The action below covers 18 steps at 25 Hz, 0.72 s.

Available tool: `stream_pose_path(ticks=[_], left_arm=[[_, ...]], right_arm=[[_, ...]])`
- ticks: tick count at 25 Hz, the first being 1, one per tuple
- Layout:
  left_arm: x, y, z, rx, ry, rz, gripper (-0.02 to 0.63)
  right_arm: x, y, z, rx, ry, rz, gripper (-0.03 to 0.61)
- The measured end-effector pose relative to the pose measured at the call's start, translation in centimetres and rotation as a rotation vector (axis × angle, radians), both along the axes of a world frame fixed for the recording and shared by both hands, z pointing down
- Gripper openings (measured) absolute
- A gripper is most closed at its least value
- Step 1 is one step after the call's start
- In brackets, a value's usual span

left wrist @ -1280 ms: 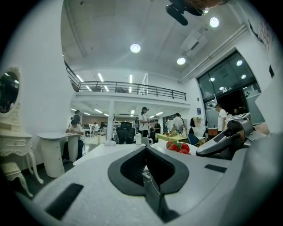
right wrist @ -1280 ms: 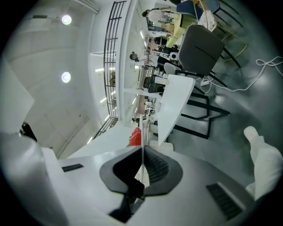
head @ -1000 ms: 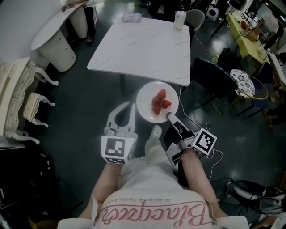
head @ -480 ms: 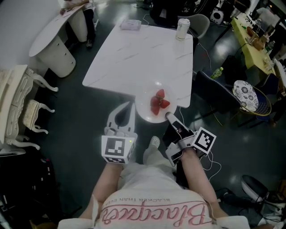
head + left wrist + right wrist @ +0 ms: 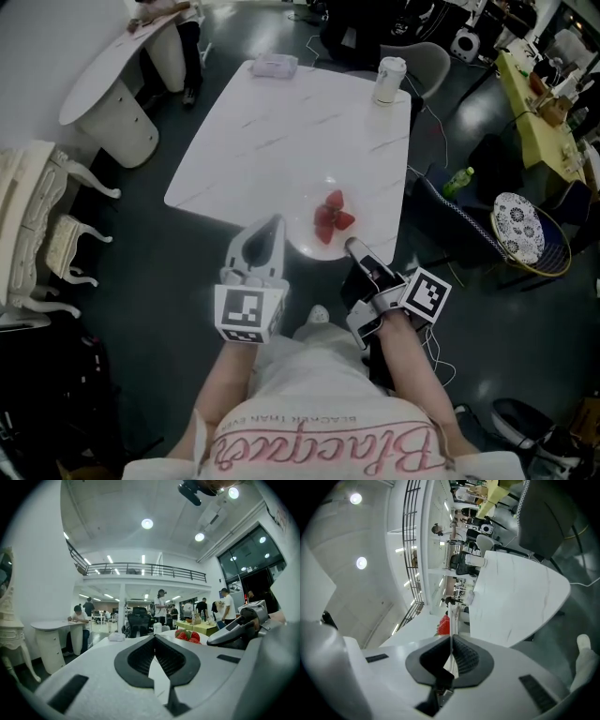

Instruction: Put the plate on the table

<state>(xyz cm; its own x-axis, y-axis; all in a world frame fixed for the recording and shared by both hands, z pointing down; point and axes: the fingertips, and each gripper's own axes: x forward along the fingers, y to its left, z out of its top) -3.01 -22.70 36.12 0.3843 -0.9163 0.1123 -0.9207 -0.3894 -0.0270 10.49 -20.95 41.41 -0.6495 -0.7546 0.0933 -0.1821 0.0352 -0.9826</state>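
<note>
The right gripper (image 5: 352, 246) is pinched tight on the near rim of the plate (image 5: 302, 246). The plate reaches away from it, forward and a little to the left, toward the middle of the table (image 5: 281, 122). The plate is round, so it has no long side, and it looks flat and level with three strawberries (image 5: 330, 217) on it. Most of the plate is over the white table top, but the near rim sticks out past the table edge, so I think the next move is a small push forward and then down. The left gripper (image 5: 267, 225) is squeezed closed with nothing in it, and its tip is just beside the left side of the plate. The right one is doing the job. The head view shows from above where the plate is over the table, but it cannot show if the plate touches the top. The right gripper view shows the plate rim as a thin line caught between the jaws, with the red berries just past it. The left gripper view shows its own jaws meeting on nothing, with the berries off to its right
</note>
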Motion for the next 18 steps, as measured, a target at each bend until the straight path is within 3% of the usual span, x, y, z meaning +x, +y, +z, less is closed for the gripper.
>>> stream_pose_path(ticks=[10,18], left_arm=[[-0.7,-5.6,0.9,-0.014,0.009,-0.047,0.005],[-2.1,-10.6,2.1,-0.040,0.005,-0.026,0.005]], right_arm=[[-0.1,-6.7,1.0,-0.006,0.032,-0.045,0.014],[-1.5,-11.9,1.8,-0.022,0.055,-0.040,0.014]])
